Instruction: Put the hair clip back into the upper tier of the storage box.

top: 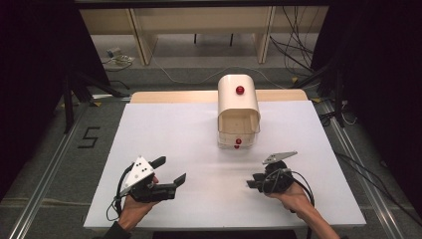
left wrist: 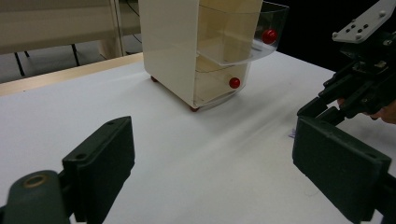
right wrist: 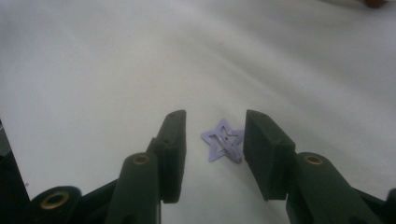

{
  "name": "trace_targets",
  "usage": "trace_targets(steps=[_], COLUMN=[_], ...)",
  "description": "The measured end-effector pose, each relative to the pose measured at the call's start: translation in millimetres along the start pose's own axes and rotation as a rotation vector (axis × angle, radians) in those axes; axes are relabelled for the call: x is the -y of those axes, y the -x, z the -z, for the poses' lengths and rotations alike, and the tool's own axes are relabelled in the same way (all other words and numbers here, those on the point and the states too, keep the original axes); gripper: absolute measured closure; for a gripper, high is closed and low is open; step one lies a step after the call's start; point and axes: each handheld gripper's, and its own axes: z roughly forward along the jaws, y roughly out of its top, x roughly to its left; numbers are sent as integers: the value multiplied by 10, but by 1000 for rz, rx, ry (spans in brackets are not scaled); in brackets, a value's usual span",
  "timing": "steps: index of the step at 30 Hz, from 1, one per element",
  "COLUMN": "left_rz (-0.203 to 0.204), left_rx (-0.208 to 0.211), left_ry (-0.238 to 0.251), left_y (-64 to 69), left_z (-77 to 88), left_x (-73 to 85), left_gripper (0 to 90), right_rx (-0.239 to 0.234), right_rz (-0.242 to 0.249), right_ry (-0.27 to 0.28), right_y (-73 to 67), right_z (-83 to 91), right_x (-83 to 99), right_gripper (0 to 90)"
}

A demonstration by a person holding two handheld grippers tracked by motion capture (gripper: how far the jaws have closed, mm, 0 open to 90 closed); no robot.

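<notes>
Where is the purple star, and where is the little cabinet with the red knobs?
purple star (right wrist: 223,145): right gripper view, on the star's middle, flat on the table between the two black jaws.
cabinet (top: 238,97): high view, on its rounded cream top.
lower red knob (left wrist: 234,82): left gripper view, on the ball itself.

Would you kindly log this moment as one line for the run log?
left tool: open, empty | right tool: open, straddling purple star clip flat on table | cream cabinet: top flap raised
</notes>
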Motion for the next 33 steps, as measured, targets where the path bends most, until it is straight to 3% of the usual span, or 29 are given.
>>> trace_targets(steps=[19,33], left_rz=[4,3], left_rx=[-3,-5], left_ry=[1,1], left_y=[2,2], left_z=[-2,0], left_x=[-2,-4], left_gripper=[125,125], right_rx=[-19,-22], right_rz=[2,5], right_ry=[-70,-87], right_y=[48,42], right_z=[-121,-142], right_x=[-27,-35], right_gripper=[718,820])
